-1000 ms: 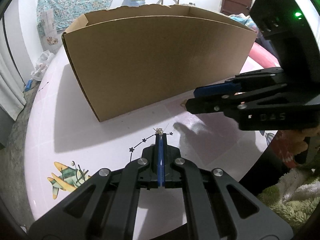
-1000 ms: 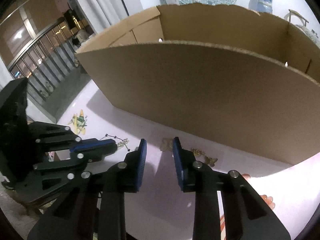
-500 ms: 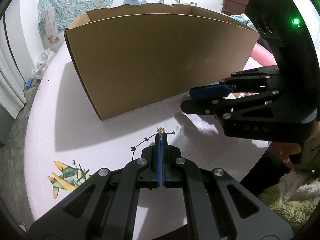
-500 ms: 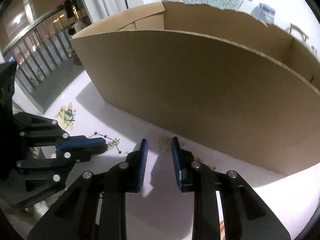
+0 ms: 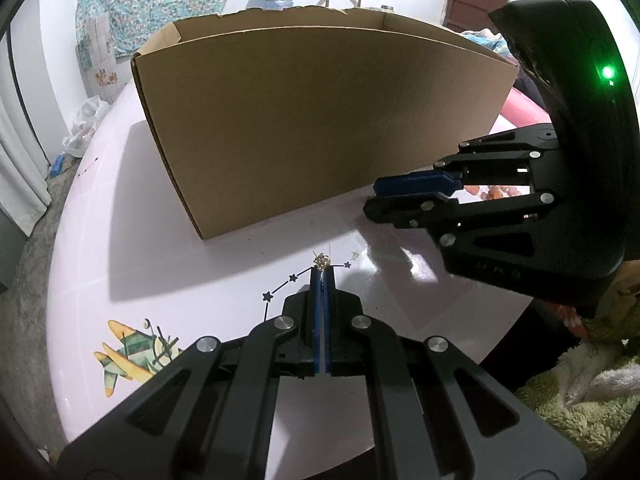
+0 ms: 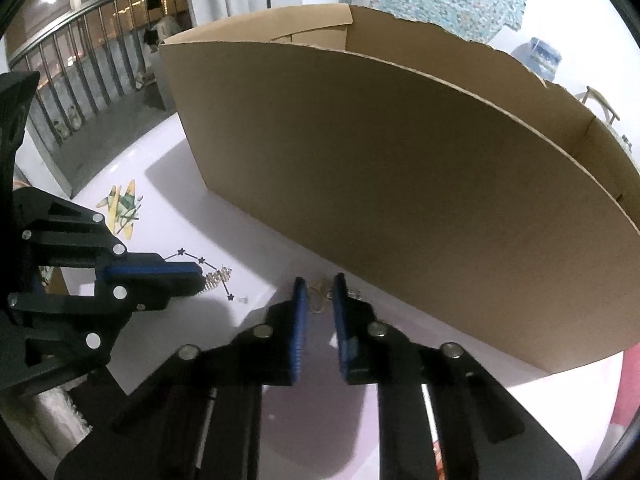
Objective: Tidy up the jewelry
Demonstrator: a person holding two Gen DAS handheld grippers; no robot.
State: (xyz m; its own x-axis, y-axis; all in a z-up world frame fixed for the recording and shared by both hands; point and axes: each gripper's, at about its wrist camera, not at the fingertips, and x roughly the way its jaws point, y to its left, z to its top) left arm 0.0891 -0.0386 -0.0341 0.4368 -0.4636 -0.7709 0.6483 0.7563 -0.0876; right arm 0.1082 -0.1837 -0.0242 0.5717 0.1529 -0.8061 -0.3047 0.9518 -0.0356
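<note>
While left tool (image 5: 322,268) pinches earring (image 5: 322,260), right tool (image 6: 319,292) narrows.

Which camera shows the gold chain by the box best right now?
The right wrist view: the gold chain lies on the table between the right gripper's fingers. The left wrist view hides it behind that gripper.

Plain brown cardboard box (image 5: 320,120), pale pink table (image 5: 120,248) with star-and-aeroplane print.

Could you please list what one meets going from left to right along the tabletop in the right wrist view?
Left gripper → silver jewelry piece → gold chain between the right gripper fingers, whose jaws have just been closing.
</note>
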